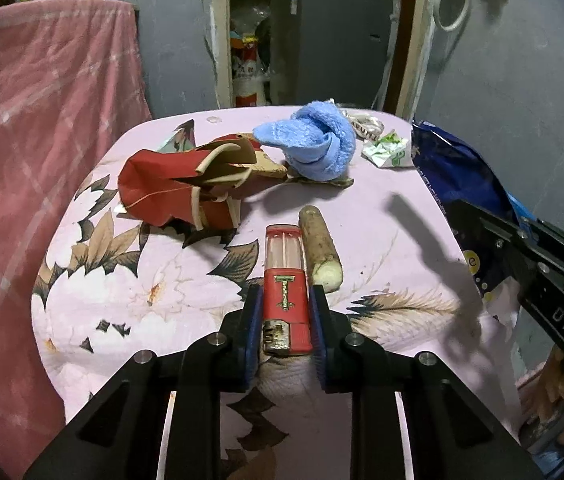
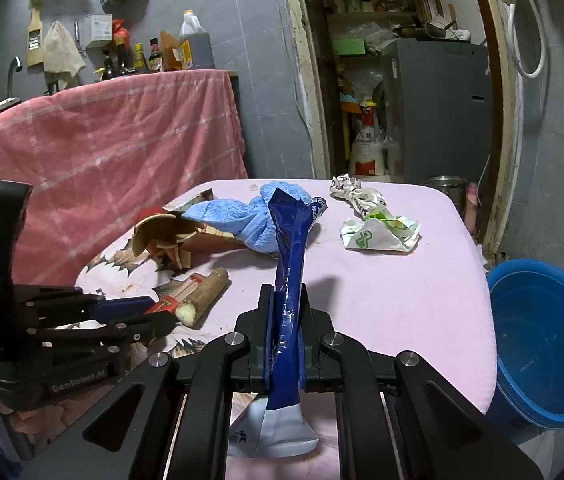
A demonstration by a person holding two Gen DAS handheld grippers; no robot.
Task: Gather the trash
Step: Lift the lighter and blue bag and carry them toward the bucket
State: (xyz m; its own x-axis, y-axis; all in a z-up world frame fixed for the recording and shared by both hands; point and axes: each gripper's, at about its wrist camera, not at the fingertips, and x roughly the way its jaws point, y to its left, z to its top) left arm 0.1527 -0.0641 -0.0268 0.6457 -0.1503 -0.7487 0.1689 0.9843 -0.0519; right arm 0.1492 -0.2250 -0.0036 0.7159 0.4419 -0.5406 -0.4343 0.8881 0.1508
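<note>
My left gripper (image 1: 285, 300) is shut on a red lighter (image 1: 285, 276) low over the pink floral table (image 1: 382, 240). A tan root stick (image 1: 320, 246) lies right beside the lighter. My right gripper (image 2: 285, 320) is shut on a blue foil wrapper (image 2: 292, 264) and holds it upright above the table (image 2: 402, 300). On the table lie a torn red paper carton (image 1: 170, 188), a blue cloth (image 1: 314, 144), a green-white wrapper (image 2: 378, 234) and a crumpled white wrapper (image 2: 356, 194). The left gripper (image 2: 154, 316) also shows in the right wrist view.
A blue plastic basin (image 2: 546, 344) stands on the floor right of the table. A pink blanket (image 2: 102, 152) drapes over furniture to the left. A doorway with a grey cabinet (image 2: 438, 108) lies behind the table.
</note>
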